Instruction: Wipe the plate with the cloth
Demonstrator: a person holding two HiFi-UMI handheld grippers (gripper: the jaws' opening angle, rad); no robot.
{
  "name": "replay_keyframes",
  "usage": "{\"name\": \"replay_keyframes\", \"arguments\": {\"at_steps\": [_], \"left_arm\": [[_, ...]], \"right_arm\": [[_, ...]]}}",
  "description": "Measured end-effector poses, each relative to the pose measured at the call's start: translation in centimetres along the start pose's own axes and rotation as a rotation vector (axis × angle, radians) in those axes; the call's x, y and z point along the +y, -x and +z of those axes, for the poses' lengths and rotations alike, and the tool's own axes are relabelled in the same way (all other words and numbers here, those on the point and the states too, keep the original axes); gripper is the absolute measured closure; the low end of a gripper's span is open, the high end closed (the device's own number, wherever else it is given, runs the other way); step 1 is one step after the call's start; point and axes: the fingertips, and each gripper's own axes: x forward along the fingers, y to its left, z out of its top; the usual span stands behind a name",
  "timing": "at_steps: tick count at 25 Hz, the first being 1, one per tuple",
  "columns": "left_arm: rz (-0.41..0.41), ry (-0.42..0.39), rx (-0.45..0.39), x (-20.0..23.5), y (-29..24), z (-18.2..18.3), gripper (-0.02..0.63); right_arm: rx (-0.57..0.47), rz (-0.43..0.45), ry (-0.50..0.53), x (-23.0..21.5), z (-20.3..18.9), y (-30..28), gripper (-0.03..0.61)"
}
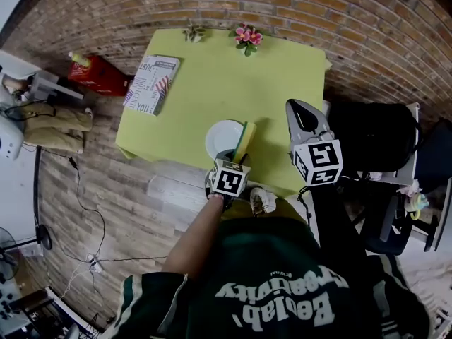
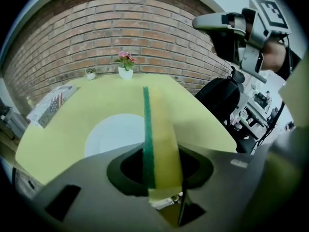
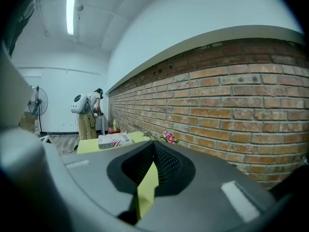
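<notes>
A white plate (image 1: 219, 138) (image 2: 112, 132) lies near the front edge of the yellow-green table (image 1: 205, 90) (image 2: 96, 100). My left gripper (image 1: 236, 154) (image 2: 163, 180) is shut on a yellow cloth with a green edge (image 1: 245, 138) (image 2: 161, 139). The cloth stands on edge over the plate's right rim; I cannot tell whether it touches the plate. My right gripper (image 1: 302, 113) (image 2: 212, 22) (image 3: 153, 151) hangs raised over the table's right side, clear of the plate. Its jaws are closed with nothing between them.
A magazine (image 1: 152, 83) (image 2: 50, 103) (image 3: 114, 140) lies at the table's far left. Pink flowers (image 1: 247, 37) (image 2: 125, 62) (image 3: 169, 137) and a small plant (image 1: 193, 32) stand by the brick wall. A black chair (image 1: 371, 136) is at the right, a red bag (image 1: 99, 74) on the floor at the left.
</notes>
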Motion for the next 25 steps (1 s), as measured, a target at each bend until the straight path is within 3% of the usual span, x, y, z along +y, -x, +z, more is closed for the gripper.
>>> {"name": "replay_keyframes", "arguments": {"at_steps": [14, 19, 25], "left_arm": [[0.266, 0.265, 0.038, 10.9, 6.4, -6.3, 0.480], [0.255, 0.263, 0.012, 10.4, 6.9, -5.3, 0.480], [0.137, 0.162, -0.047, 4.5, 5.4, -1.2, 0.479]], "right_arm": [[-0.009, 0.084, 0.004, 2.5, 0.1, -0.9, 0.568], [-0.007, 0.094, 0.001, 2.8, -0.1, -0.7, 0.566], [-0.003, 0.091, -0.001, 2.4, -0.4, 0.0, 0.568]]}}
